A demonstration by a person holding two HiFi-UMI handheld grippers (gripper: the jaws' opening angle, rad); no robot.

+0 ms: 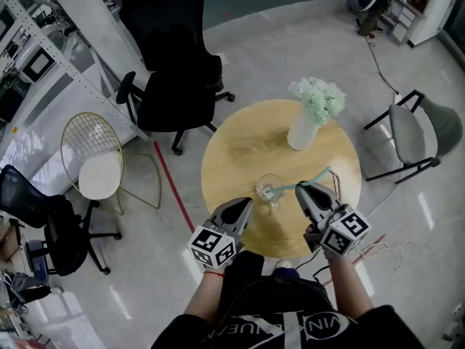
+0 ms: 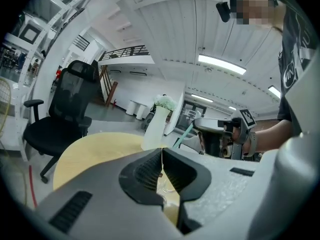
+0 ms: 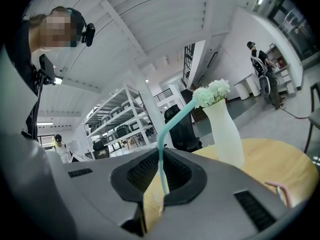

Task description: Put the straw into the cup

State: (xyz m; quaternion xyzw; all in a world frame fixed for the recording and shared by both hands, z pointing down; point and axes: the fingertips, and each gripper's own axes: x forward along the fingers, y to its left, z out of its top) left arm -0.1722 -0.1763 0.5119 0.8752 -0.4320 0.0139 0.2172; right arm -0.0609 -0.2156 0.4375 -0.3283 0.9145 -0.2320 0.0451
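Observation:
A clear glass cup (image 1: 267, 187) stands near the front of the round wooden table (image 1: 232, 158). A teal bendy straw (image 1: 290, 187) slants from the cup's mouth up to the right. My right gripper (image 1: 301, 189) is shut on the straw's middle. In the right gripper view the straw (image 3: 172, 121) rises from between the closed jaws of the right gripper (image 3: 161, 164) and bends right. My left gripper (image 1: 248, 202) sits against the cup's left side. In the left gripper view the left gripper (image 2: 161, 156) is shut, and the cup's glass wall (image 2: 167, 181) shows in the slit below.
A white vase of pale flowers (image 1: 304, 129) stands behind the cup on the table. Around the table are a black office chair (image 1: 174, 71), a wire chair (image 1: 91, 158) and a grey chair (image 1: 425, 133). A red tape line (image 1: 171, 184) runs on the floor.

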